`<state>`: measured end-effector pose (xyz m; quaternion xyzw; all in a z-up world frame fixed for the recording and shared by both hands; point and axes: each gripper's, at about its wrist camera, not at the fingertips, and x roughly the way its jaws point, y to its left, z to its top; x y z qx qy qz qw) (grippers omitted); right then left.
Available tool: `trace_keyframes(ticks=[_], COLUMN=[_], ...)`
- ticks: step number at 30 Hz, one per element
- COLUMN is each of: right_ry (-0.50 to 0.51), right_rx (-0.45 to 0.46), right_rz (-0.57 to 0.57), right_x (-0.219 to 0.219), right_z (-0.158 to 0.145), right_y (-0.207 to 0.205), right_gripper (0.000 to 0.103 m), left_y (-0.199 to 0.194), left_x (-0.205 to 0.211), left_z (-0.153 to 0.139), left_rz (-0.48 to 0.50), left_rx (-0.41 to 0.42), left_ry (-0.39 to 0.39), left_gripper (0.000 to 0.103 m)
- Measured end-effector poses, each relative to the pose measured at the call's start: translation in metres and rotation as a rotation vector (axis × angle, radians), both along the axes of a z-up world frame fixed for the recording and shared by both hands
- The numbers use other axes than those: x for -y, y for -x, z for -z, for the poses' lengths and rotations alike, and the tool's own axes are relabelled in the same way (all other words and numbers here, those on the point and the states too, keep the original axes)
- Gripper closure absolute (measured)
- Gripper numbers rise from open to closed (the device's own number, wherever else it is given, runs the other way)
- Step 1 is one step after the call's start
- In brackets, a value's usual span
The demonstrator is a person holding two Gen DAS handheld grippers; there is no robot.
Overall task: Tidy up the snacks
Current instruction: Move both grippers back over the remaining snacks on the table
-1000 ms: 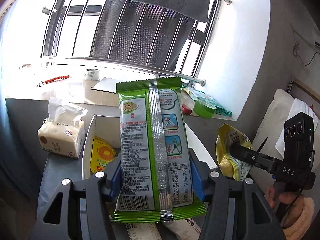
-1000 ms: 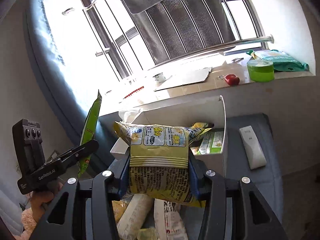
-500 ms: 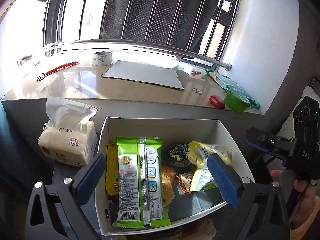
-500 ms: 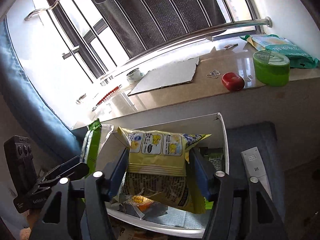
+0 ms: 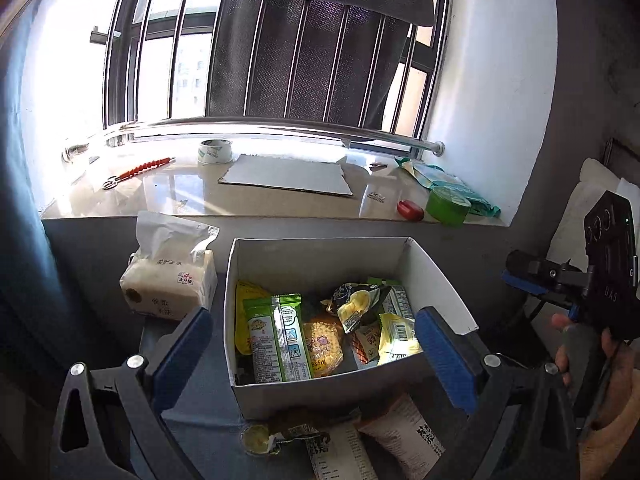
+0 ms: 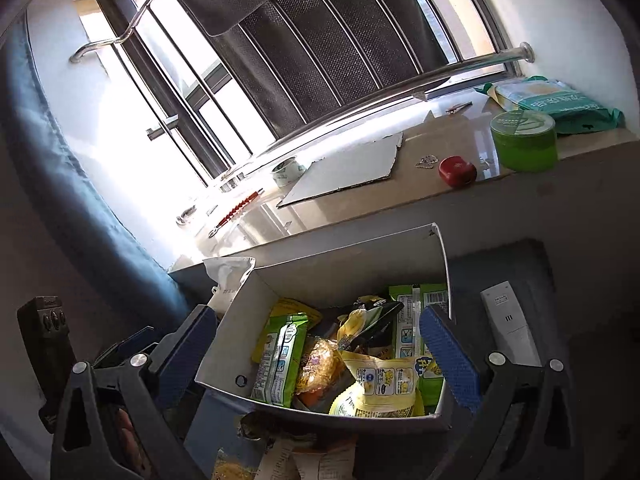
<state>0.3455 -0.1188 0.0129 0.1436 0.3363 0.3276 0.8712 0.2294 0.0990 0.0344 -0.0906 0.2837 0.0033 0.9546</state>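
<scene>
A white cardboard box (image 5: 436,276) stands on the grey table and holds several snack packs. The green pack (image 5: 278,338) lies in its left part; it also shows in the right wrist view (image 6: 278,360). The yellow pack (image 6: 378,386) lies at the box's near right, also in the left wrist view (image 5: 396,336). My left gripper (image 5: 314,354) is open and empty, above the box's near edge. My right gripper (image 6: 316,354) is open and empty over the box (image 6: 328,276). A few loose packs (image 5: 400,438) lie on the table in front of the box.
A tissue pack (image 5: 170,272) stands left of the box. A white remote (image 6: 508,328) lies right of it. The windowsill behind holds a cardboard sheet (image 5: 288,174), tape roll (image 5: 216,151), red case (image 5: 410,210) and green tub (image 5: 448,205).
Both grippers opened and let go: the green pack dropped from my left gripper into the box, then the yellow pack from my right. Both grippers drew back a little.
</scene>
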Motion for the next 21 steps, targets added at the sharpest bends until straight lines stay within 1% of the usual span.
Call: trace_keyframes(ticks=[2,5,8,11,14,17,19,21], right_ry=[-0.006,-0.001,-0.009,0.003,0.03,0.071,0.084,0.105], right_rx=[0.031,0.078,0.119,0.152,0.187,0.196,0.178,0.137], right_rz=[-0.029,-0.061,-0.078,-0.083,-0.076,-0.068,-0.063,-0.06], right_x=[0.005,0.014,0.026,0.035,0.044,0.049,0.052,0.054], right_z=[-0.005,-0.01,-0.011,-0.008,0.005,0.026,0.044,0.063], right_y=[0.024,0.062,0.099,0.134,0.167,0.196,0.21,0.219], right_gripper=[0.0,0.0,0.0,0.0,0.0,0.0,0.0,0.0], left_y=[0.028,0.07,0.113,0.147,0.176,0.196,0.205,0.211], left_x=[0.005,0.017,0.033,0.048,0.06,0.068,0.071,0.073], left_z=[-0.005,-0.005,0.002,0.017,0.035,0.054,0.066,0.074], left_rz=[-0.013,0.009,-0.003,0.006,0.008,0.003,0.012,0.022], left_rx=[0.033,0.056,0.086,0.078,0.074,0.044,0.021,-0.001], left_ry=[0.007,0.012,-0.008,-0.011,0.009,0.031,0.044,0.041], left_gripper=[0.0,0.0,0.0,0.0,0.0,0.0,0.0,0.0])
